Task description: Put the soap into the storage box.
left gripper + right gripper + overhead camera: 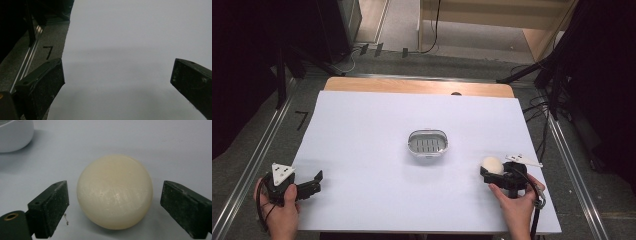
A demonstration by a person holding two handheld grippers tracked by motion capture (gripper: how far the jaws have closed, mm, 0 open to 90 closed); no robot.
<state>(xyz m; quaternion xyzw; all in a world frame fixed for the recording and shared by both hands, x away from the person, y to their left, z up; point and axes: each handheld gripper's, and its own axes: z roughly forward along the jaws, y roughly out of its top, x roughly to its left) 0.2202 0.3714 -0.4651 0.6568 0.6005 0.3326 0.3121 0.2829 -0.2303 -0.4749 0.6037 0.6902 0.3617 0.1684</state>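
Note:
A round cream-white soap bar (492, 165) lies on the white table sheet (372, 120) at the near right. My right gripper (497, 173) stands around it, one black jaw on each side. In the right gripper view the soap bar (115, 192) sits between the fingers (51, 207) with a narrow gap on either side, so my right gripper (114, 196) is open. An oval grey soap dish (427, 142) with a slotted floor sits mid-table; its white wall (15, 137) is at that view's upper left. My left gripper (316, 182) rests at the near left, open (118, 72) over bare sheet.
The white sheet ends at a wooden strip (417, 86) at the far side. Grey floor with metal rails (262, 150) and black stand legs (532, 70) flanks the table. In the left gripper view the sheet's left edge (66, 50) borders the floor.

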